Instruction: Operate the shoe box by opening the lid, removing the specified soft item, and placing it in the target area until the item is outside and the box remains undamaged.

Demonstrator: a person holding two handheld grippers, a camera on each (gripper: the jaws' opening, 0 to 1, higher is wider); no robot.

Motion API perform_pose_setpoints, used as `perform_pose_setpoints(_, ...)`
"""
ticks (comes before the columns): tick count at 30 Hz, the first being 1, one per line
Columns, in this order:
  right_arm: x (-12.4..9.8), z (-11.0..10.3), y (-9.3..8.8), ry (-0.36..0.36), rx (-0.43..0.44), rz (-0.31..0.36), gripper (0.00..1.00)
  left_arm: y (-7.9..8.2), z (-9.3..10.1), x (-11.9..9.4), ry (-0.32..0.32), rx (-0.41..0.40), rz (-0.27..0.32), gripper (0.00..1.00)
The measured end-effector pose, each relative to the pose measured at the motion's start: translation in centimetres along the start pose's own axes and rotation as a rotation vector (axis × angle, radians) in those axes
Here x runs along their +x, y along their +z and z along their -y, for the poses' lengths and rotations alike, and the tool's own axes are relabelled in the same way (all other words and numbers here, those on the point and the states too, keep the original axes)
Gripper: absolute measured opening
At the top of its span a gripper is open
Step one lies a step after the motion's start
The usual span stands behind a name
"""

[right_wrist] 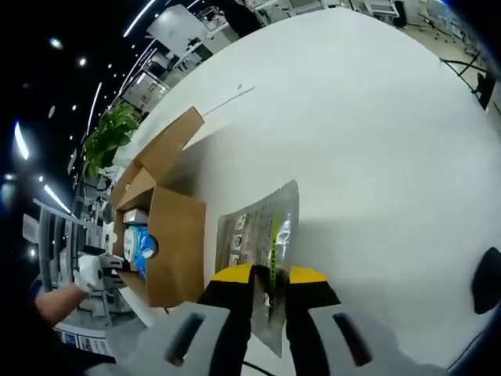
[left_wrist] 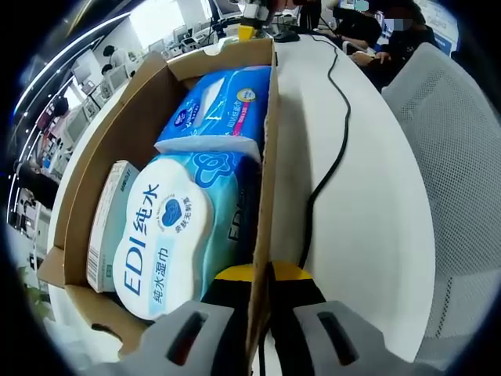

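An open cardboard shoe box (left_wrist: 117,133) lies on the white table. Inside are a blue "EDI" wet-wipes pack (left_wrist: 168,235), a second blue-and-white soft pack (left_wrist: 223,106) beyond it and a small white carton (left_wrist: 106,223) along the left wall. My left gripper (left_wrist: 262,278) is shut on the box's right wall (left_wrist: 270,157), one jaw inside and one outside. In the right gripper view the box (right_wrist: 176,243) stands at the left with its flaps open. My right gripper (right_wrist: 270,286) is shut on a silvery pouch (right_wrist: 262,227) with a green stripe, outside the box over the table.
A black cable (left_wrist: 337,141) runs across the white table (left_wrist: 368,235) beside the box. A grey mesh chair (left_wrist: 462,157) stands on the right and people (left_wrist: 383,31) sit at the far end. A gloved hand (right_wrist: 88,272) is at the box; a plant (right_wrist: 109,137) lies beyond.
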State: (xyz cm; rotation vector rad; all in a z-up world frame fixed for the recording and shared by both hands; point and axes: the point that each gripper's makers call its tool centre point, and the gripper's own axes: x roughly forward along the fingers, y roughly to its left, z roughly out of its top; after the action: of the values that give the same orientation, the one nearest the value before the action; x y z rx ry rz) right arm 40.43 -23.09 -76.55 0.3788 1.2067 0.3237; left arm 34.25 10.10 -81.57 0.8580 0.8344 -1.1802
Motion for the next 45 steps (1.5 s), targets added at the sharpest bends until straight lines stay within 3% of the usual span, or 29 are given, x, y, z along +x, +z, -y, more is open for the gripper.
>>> perform_pose_setpoints(19,0.0,2.7,0.0,-0.117,-0.111,-0.008,0.18,0.1,0.0,0.0,-0.005,0.0,0.001,0.04)
perform_pose_setpoints(22,-0.5,4.0,-0.3,-0.173,-0.148,-0.026,0.17,0.0,0.0,0.0,-0.005,-0.001,0.0,0.03)
perform_pose_setpoints(27,-1.6,4.9,0.3,-0.198,-0.159,-0.006,0.17,0.0,0.0,0.1,-0.005,0.0,0.0,0.03)
perform_pose_setpoints(32,-2.0,4.0,1.2,-0.196,-0.22,0.053,0.18,0.1,0.0,0.0,-0.004,-0.001,0.0,0.03)
perform_pose_setpoints(37,-1.8,3.3,1.0,-0.214,-0.272,0.075,0.19,0.1,0.0,0.0,-0.005,0.002,0.001,0.03)
perform_pose_setpoints(45,-1.0,1.8,0.3,-0.251,-0.46,0.1,0.25,0.1,0.0,0.0,-0.004,0.003,0.001,0.03)
